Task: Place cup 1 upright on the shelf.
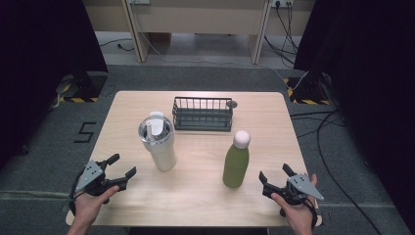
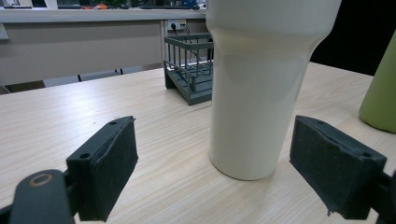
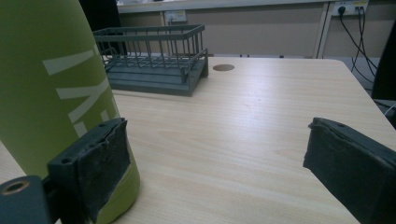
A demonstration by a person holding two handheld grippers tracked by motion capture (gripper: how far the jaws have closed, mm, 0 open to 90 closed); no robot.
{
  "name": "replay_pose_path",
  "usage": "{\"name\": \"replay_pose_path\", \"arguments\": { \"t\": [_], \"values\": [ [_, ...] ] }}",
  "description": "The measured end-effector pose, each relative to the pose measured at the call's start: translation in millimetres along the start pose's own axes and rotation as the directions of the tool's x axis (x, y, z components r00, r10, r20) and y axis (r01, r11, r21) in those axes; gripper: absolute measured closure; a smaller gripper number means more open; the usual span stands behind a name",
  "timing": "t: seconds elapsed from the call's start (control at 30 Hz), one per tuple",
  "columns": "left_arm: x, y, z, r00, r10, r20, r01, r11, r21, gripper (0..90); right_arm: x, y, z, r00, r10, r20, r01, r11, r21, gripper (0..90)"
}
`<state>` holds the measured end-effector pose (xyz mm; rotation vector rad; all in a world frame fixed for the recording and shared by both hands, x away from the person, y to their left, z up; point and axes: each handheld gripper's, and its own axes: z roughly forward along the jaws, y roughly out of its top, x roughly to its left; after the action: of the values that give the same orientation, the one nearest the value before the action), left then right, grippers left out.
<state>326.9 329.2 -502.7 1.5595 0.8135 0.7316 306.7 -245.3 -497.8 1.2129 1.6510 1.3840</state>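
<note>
White lettering on green bottle [image 3: 51, 93], running lengthwise along the body, partly cut off; visible strokes not legible as a word. Dark mark resembling numeral "5" on grey floor [image 1: 84, 132], left of table. Nothing else legible.

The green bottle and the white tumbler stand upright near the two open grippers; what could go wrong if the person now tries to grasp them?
1. The green bottle is tall and narrow; the right gripper, open beside it, could knock it over.
2. In the left gripper view the white tumbler stands off-centre toward one jaw, so closing the left gripper may push it sideways.
3. A toppled bottle might hit the wire basket behind.
</note>
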Motion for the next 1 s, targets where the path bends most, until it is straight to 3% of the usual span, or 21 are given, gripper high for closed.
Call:
{"name": "replay_pose_path", "arguments": {
  "t": [0.23,0.43,1.0],
  "values": [
    [-5.1,-0.1,-0.3,0.9994,-0.034,0.01,0.034,0.9994,0.003,14.3,0.1,0.7,-0.2,1.0,0.004,-0.005,-0.004,1.0,0.005,5.6],
    [-9.7,5.1,5.2,0.9989,-0.028,0.037,0.028,0.9996,-0.007,14.3,-0.2,0.3,1.9,1.0,0.006,-0.005,-0.006,1.0,0.01,6.0],
    [-21.9,13.9,43.8,0.9888,-0.032,0.146,0.035,0.9993,-0.016,14.4,-0.5,1.3,4.7,0.9999,0.008,-0.009,-0.008,1.0,0.023,7.3]
  ]
}}
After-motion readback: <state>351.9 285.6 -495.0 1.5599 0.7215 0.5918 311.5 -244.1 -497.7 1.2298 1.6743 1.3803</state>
